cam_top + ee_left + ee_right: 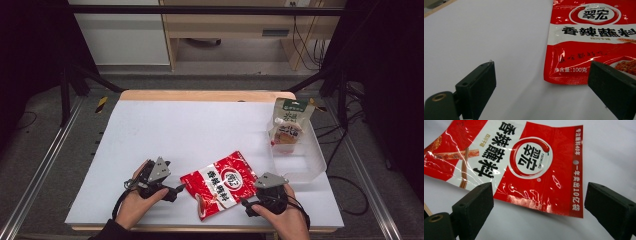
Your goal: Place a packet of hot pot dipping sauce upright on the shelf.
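- The red seasoning packet [221, 183] lies flat on the white table [165, 130], near the front edge, between the two grippers.
- The left gripper [176, 190] sits just left of it, jaws spread, gripping nothing.
- The right gripper [246, 204] sits at its right near corner, jaws also spread.
- A clear bin [310, 162] at far right holds a green-topped pouch [288, 125].

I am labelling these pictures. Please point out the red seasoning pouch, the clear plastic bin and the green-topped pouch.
red seasoning pouch [223, 183], high view, white middle band.
clear plastic bin [314, 165], high view, right wall.
green-topped pouch [290, 120], high view, upper front.
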A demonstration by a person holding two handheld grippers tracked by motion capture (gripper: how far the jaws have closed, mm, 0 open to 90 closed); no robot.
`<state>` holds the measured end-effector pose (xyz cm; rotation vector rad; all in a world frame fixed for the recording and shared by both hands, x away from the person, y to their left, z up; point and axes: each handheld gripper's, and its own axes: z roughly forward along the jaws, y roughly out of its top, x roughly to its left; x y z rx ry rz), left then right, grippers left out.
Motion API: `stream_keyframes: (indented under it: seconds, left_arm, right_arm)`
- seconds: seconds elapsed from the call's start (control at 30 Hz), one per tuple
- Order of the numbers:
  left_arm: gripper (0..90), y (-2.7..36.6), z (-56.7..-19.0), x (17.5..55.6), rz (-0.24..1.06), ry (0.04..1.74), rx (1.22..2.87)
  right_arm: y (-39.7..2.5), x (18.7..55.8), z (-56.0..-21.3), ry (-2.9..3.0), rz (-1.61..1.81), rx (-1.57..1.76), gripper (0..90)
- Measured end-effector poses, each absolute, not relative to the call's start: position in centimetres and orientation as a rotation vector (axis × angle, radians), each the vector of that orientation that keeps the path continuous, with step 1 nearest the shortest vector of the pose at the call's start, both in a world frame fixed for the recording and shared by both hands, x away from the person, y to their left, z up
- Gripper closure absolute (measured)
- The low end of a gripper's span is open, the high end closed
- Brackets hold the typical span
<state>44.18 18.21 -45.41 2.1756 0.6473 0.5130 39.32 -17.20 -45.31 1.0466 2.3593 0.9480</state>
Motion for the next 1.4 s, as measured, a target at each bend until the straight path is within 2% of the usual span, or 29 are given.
stream_keyframes:
  seconds: [1.4]
  left_arm:
    - [8.0,18.0,-45.6,44.1,0.494,0.64,2.183]
  right_arm:
    - [-18.4,40.6,-47.6,2.445,0.941,1.225,11.5]
